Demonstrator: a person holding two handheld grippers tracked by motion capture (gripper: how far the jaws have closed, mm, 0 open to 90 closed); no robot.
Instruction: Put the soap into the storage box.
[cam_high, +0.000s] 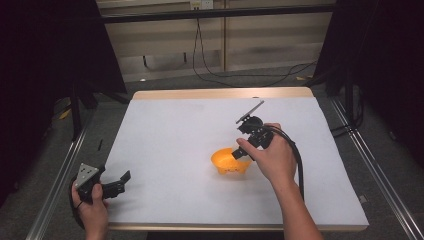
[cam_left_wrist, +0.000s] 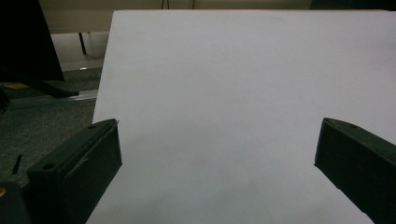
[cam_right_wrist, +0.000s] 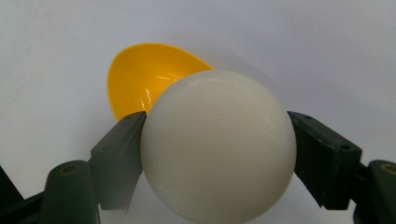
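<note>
Overhead camera first: a white rectangular worktop (cam_high: 165, 145) with a pale wooden far edge stands on a grey floor, black cables (cam_high: 210, 60) trailing on the floor beyond it. Right of the worktop's middle lies a glossy yellow plastic bowl (cam_high: 227, 162), tipped so that its opening faces up and toward the far left. The person's right hand (cam_high: 272, 157) reaches in from the bottom edge and holds the right hand-held gripper (cam_high: 241, 155) just above and touching the bowl's right rim, its body slanting down to the left and its thick black cable running back along the forearm. At the near left corner the left hand (cam_high: 90, 202) holds the left hand-held gripper (cam_high: 125, 176) low over the worktop's edge, pointing right and slightly away, well apart from the bowl.

Left gripper view: the two black jaws stand wide apart with nothing between them, bare white worktop (cam_left_wrist: 233, 93) stretching ahead and grey floor at the left.

Right gripper view: the jaws are closed on a smooth cream-white ball (cam_right_wrist: 218, 144), one pad pressed to each side of it. The ball is round, so no long axis can be told. Behind it and up to the left sits the yellow bowl (cam_right_wrist: 140, 79), its hollow turned toward the camera, its rim partly hidden by the ball. Whether ball and bowl touch cannot be told.
</note>
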